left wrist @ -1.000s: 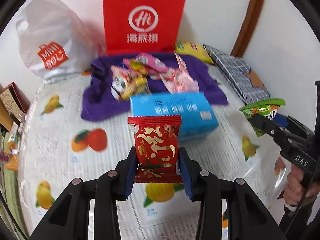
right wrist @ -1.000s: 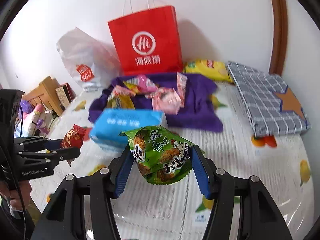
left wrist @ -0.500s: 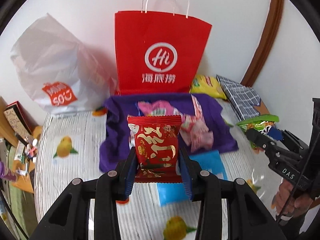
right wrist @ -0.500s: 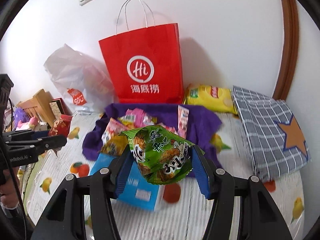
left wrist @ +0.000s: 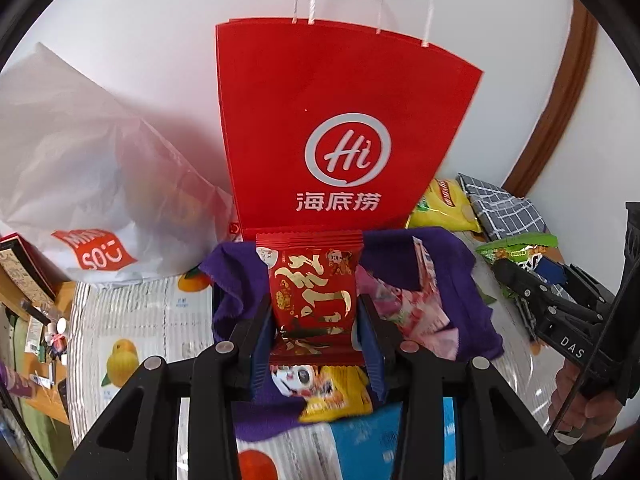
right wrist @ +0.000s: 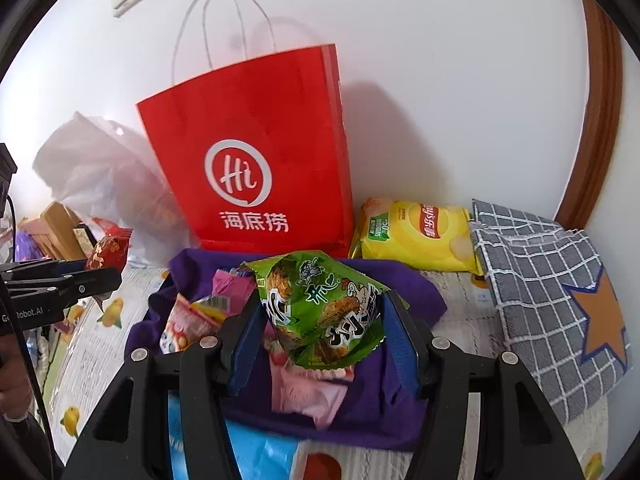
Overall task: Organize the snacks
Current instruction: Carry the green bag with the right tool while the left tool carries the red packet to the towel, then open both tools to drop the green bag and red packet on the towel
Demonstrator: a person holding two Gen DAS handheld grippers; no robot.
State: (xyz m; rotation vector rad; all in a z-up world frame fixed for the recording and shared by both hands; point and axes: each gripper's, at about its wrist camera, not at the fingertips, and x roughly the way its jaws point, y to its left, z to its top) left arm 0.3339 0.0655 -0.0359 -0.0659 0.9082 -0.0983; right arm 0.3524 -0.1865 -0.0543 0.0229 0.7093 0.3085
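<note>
Left wrist view: my left gripper (left wrist: 316, 332) pinches a red snack packet (left wrist: 314, 292) with gold lettering, its blue pads pressed on both side edges, the packet upright at centre. Straight behind it at twelve o'clock stands the red paper bag (left wrist: 344, 128) against the wall. A white plastic bag (left wrist: 92, 184) slumps at ten o'clock. The purple cloth (left wrist: 460, 280) spreads under the packet, with pink wrappers (left wrist: 408, 308) on it at three o'clock. At four o'clock I see my right gripper (left wrist: 516, 276) carrying its green packet (left wrist: 516, 248).

Right wrist view: my right gripper (right wrist: 324, 332) clamps a green snack packet (right wrist: 320, 312), pads squeezing its sides, held above the purple cloth (right wrist: 400, 400) at centre. The red paper bag (right wrist: 256, 152) stands at eleven o'clock. A yellow chip bag (right wrist: 420, 236) lies at one o'clock, just beside a grey checked pouch (right wrist: 540, 288) at three. At nine o'clock my left gripper (right wrist: 108, 268) shows its red packet (right wrist: 110, 246). A blue box (right wrist: 260, 456) sits at six o'clock.
</note>
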